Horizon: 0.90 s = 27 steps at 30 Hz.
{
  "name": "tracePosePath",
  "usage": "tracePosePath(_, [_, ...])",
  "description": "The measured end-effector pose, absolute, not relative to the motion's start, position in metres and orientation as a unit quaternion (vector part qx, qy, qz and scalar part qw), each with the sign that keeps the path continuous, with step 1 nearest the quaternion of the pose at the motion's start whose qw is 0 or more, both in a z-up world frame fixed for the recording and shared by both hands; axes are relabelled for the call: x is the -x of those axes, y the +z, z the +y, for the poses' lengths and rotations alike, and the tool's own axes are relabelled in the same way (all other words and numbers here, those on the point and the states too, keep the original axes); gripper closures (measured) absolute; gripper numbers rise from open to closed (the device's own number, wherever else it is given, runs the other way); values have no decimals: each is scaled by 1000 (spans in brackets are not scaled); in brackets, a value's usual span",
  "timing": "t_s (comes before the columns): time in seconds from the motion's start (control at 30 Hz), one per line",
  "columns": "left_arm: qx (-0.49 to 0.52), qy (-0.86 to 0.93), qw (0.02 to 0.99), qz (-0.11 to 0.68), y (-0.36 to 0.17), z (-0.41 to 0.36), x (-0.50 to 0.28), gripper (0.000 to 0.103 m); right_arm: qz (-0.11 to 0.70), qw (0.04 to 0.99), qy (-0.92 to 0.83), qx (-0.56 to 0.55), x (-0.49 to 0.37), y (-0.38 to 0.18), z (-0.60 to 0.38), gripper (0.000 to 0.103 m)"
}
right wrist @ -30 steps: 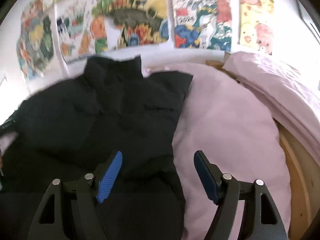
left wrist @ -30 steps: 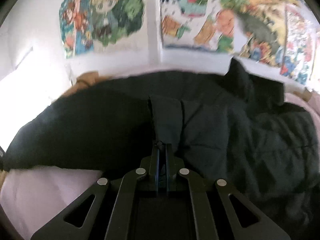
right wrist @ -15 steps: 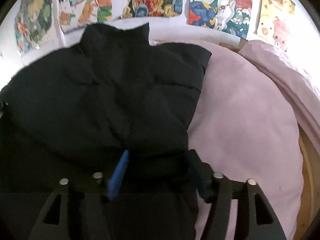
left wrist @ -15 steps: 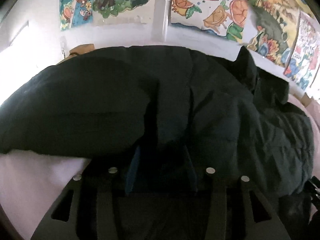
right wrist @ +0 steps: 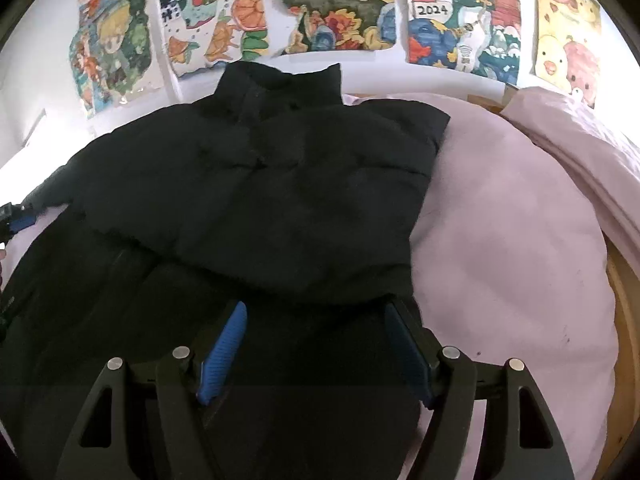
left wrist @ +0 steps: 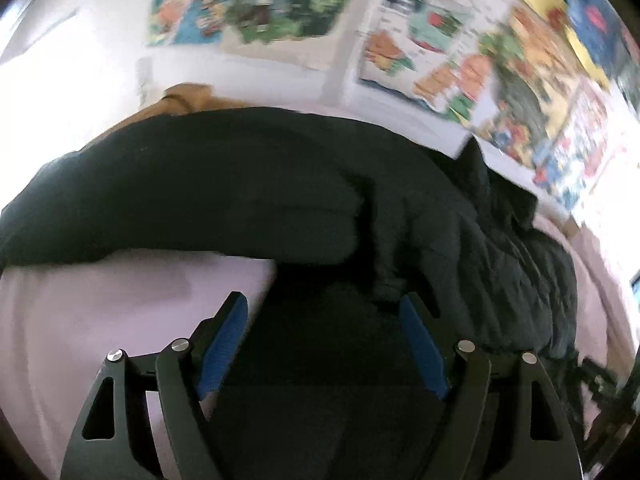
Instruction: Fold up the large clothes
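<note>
A black puffer jacket (right wrist: pixel 280 184) lies spread on a pink bed sheet (right wrist: pixel 500 240), with its collar (right wrist: pixel 280 80) towards the wall. In the left wrist view one sleeve (left wrist: pixel 180 200) stretches across the sheet (left wrist: pixel 100 312). My left gripper (left wrist: pixel 324 308) hovers at the jacket's (left wrist: pixel 460 240) near edge. Its jaws are opening, dark cloth lies low between them, and the blue pads (left wrist: pixel 224 344) do not press it. My right gripper (right wrist: pixel 316 312) stands over the jacket's lower edge. Its jaws are also opening, and the cloth beneath is not pinched.
Colourful posters (right wrist: pixel 320 12) cover the white wall behind the bed. A folded pink duvet (right wrist: pixel 580 140) lies at the far right. A wooden bed frame (right wrist: pixel 624 320) runs along the right edge. Bare sheet shows to the right of the jacket.
My left gripper was shut on a fold of the jacket; it has opened, let go and drawn away sideways. My right gripper sank closer to the jacket and widened a little.
</note>
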State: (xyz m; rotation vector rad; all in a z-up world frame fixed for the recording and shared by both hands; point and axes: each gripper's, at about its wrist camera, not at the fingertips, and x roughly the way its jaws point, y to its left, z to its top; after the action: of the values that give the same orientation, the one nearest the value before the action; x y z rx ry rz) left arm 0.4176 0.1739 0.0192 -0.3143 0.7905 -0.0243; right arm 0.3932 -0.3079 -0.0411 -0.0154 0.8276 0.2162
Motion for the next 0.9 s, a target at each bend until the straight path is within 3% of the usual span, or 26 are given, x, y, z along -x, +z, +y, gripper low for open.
tracePosePath(0.3, [330,49,885,325,22,275,-393,29,384,910,150,39,-402,-13,-238,30])
tracePosePath(0.4, [339,93,892,284,39,290,-375,18,387,904,174,43,-420,-3,-192,29])
tracePosePath(0.5, [378,149,881,244,51,318,-359,13,388,900,191,52,-442,1,-126,28])
tracePosePath(0.83, [496,189,813,239,15,398,-357,15,361,909,171,117,-498,-46,8,28])
tracePosePath(0.9, [512,199,805,223,11,406,-353,21,363,910,157,124,-502,-57,11,28])
